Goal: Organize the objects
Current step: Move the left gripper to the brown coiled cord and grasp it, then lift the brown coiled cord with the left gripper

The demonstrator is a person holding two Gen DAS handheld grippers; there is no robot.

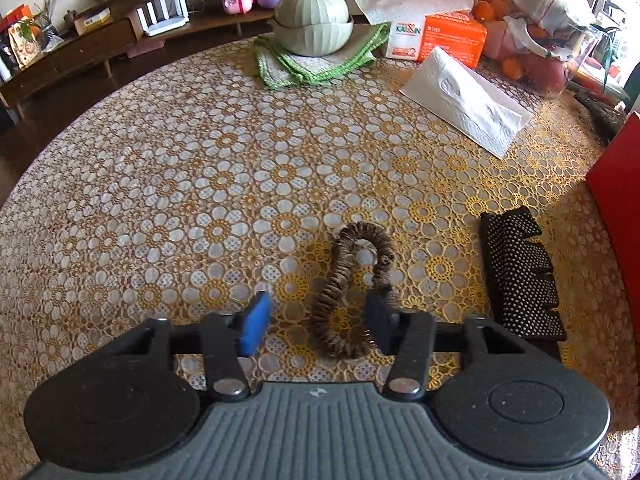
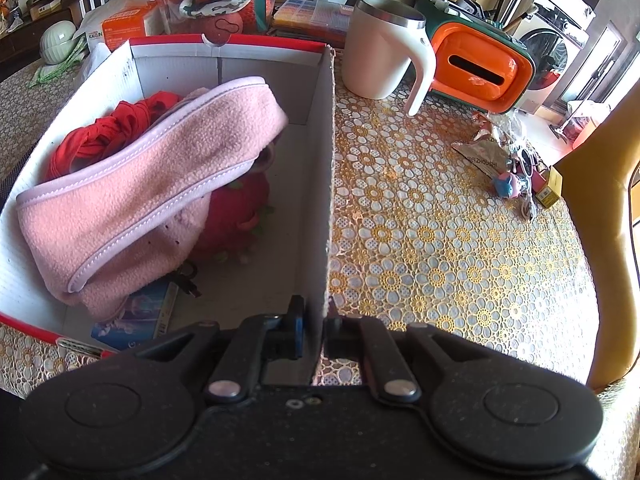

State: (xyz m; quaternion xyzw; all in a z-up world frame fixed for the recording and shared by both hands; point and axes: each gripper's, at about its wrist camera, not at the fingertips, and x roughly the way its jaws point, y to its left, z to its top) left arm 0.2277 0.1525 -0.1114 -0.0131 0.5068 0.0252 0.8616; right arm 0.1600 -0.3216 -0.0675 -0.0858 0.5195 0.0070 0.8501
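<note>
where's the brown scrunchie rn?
In the left wrist view, the brown scrunchie lies on the flowered tablecloth between the open left tool's fingers, with the black dotted comb to its right.

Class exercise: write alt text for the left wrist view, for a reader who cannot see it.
The open left gripper hovers low over a floral lace tablecloth, its fingers straddling a brown scrunchie. A black studded comb-like piece lies to the right, and a green lidded bowl sits at the far edge.
</note>
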